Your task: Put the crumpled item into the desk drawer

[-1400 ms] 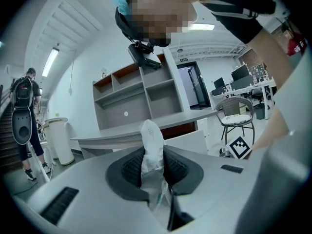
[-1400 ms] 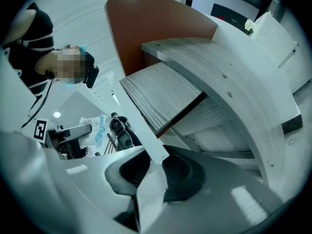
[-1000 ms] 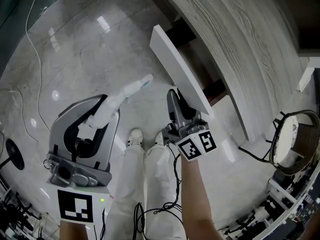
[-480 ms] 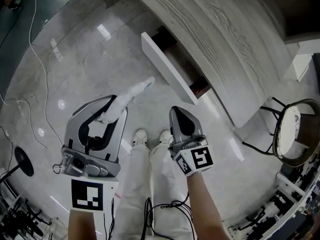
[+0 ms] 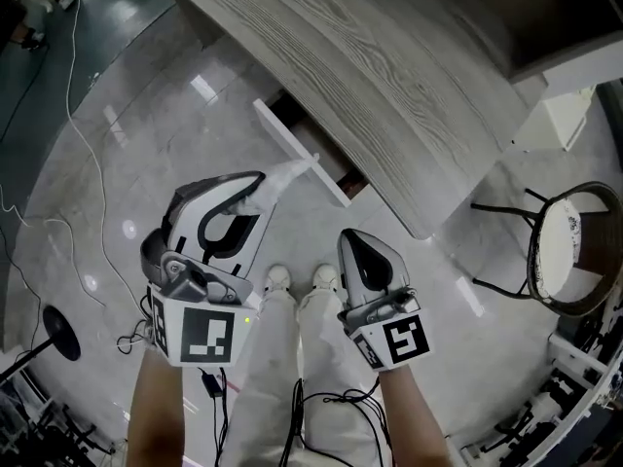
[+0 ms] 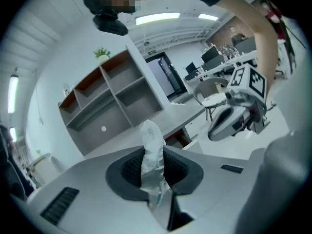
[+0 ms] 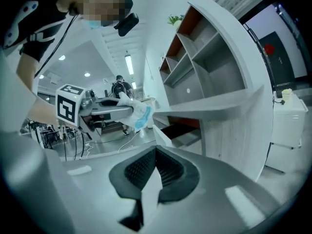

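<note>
Where the wood-grain desk stands, pale marble floor shines.

Glossy grey marble floor. Standing on it: wood-grain tabletop, drawer open under its edge; round-seat chair right of it. White cable trails left, black stand base far left, shoes near drawer.

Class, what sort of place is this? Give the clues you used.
Probably an office: a wood-grain desk with an open drawer, open wall shelves, and rows of workstations behind.
</note>
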{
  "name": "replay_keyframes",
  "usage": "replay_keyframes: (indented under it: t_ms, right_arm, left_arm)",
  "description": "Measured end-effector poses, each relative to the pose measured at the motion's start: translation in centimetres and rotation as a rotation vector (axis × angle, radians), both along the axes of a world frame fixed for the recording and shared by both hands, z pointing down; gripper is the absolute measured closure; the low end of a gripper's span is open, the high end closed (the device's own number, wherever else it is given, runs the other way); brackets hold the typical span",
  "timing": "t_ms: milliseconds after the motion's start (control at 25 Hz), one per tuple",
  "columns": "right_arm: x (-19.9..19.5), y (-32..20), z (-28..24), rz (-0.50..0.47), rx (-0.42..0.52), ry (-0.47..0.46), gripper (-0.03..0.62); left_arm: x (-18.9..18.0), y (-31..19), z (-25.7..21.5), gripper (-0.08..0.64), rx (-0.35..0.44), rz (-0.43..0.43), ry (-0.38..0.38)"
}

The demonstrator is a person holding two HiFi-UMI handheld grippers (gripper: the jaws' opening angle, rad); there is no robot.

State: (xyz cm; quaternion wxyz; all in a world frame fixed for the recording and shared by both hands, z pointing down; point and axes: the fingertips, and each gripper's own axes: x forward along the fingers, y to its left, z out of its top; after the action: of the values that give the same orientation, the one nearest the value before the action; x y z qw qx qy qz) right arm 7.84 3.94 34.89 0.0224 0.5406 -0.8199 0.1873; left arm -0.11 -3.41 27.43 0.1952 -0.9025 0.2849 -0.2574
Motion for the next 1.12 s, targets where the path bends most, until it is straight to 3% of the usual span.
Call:
replay_keyframes:
  t_ms: [320, 520, 880, 1000, 1120]
  right_arm:
    - [2.3, 1.0, -4.4, 0.042, 0.041, -0.032, 0.583]
    - [3.6, 1.3, -5.0, 0.073, 0.04, -0.046, 0.583]
    - [5.4, 1.8, -5.2, 0.102, 0.029, -0.053, 0.583]
    - [5.8, 1.8, -5.1, 0.103, 0.026, -0.05, 0.583]
    - [5.9, 1.7, -5.1, 0.105, 0.025, -0.051, 0.583]
  left_arm:
    - [3.5, -0.9, 1.2, 0.503, 0.241, 0.261, -0.364]
    - [5.2, -1.2, 2.9, 0.503, 0.352, 0.414, -0.537]
    - [7.3, -1.6, 6.1, 0.503, 0.369, 0.595, -0.667]
    - [7.3, -2.0, 6.7, 0.493, 0.333, 0.594, -0.685]
    - [7.2, -2.3, 6.8, 0.434, 0.288, 0.567, -0.667]
